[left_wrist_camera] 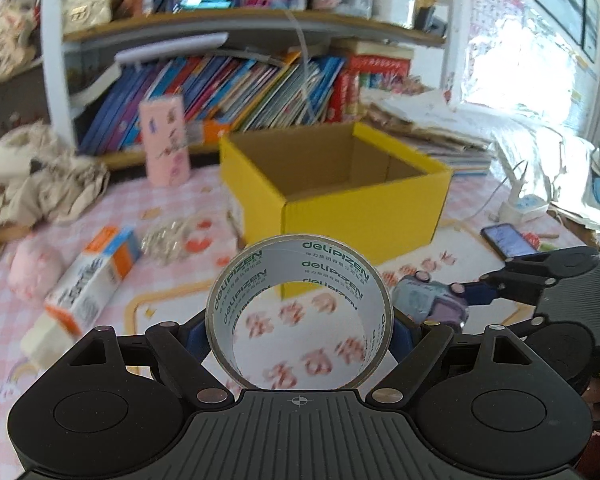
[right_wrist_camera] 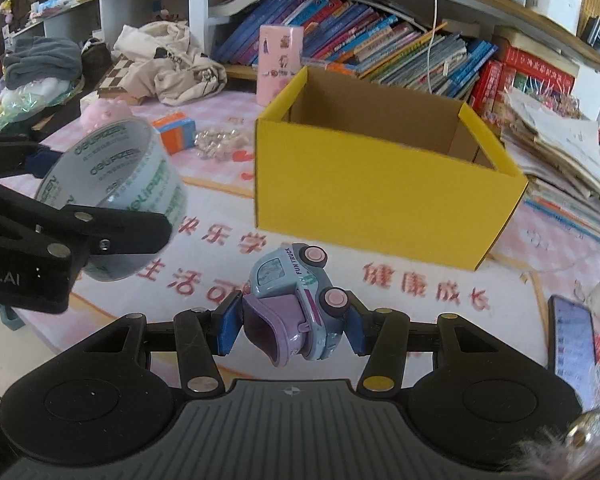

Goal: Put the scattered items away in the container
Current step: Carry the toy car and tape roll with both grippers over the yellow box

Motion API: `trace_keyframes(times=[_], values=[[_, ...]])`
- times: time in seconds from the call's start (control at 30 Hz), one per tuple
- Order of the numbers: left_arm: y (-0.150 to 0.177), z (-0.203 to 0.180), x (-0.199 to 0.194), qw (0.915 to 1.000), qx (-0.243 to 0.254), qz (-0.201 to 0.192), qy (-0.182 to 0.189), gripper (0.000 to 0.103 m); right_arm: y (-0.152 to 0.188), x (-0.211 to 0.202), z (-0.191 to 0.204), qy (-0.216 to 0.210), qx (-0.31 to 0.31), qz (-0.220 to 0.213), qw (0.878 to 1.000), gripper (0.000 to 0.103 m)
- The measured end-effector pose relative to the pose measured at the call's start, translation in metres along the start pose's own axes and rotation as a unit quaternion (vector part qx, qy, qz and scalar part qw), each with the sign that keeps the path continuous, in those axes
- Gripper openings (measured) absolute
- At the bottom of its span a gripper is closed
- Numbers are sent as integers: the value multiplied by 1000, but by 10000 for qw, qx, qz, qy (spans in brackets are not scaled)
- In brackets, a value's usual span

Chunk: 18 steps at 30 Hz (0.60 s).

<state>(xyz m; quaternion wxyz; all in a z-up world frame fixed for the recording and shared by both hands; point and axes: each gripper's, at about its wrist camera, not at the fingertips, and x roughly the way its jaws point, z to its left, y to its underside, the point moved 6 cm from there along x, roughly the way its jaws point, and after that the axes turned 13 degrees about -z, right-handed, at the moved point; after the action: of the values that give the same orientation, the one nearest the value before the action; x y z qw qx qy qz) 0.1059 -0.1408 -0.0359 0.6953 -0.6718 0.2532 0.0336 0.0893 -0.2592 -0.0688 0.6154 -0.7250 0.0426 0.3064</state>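
Two loads approach the open yellow box on the pink table: left gripper, jaws wide, clamps the tape roll; right gripper, jaws narrow, pinches the toy truck. Clear the rim before releasing.

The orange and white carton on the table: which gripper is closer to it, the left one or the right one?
Left. The left gripper, holding the tape roll, is on the orange and white carton's side. The right gripper, holding the toy truck, is further away.
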Motion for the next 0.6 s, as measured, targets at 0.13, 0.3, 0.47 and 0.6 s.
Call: trace_keyframes(times=[0.13, 0.3, 0.47, 0.6], values=[[-20, -16, 8, 9993, 187, -322, 72, 85, -15, -1, -14, -38, -133, -277, 9995, 49], [-43, -32, 19, 9971, 349, -668, 112, 85, -38, 2, -36, -60, -311, -696, 9971, 49], [-61, -43, 35, 9954, 331, -903, -9, 85, -57, 5, -56, -144, -595, -1019, 9929, 49], [-74, -52, 46, 9935, 385, -1063, -132, 85, -70, 10, -74, -222, -768, -1261, 9888, 49]])
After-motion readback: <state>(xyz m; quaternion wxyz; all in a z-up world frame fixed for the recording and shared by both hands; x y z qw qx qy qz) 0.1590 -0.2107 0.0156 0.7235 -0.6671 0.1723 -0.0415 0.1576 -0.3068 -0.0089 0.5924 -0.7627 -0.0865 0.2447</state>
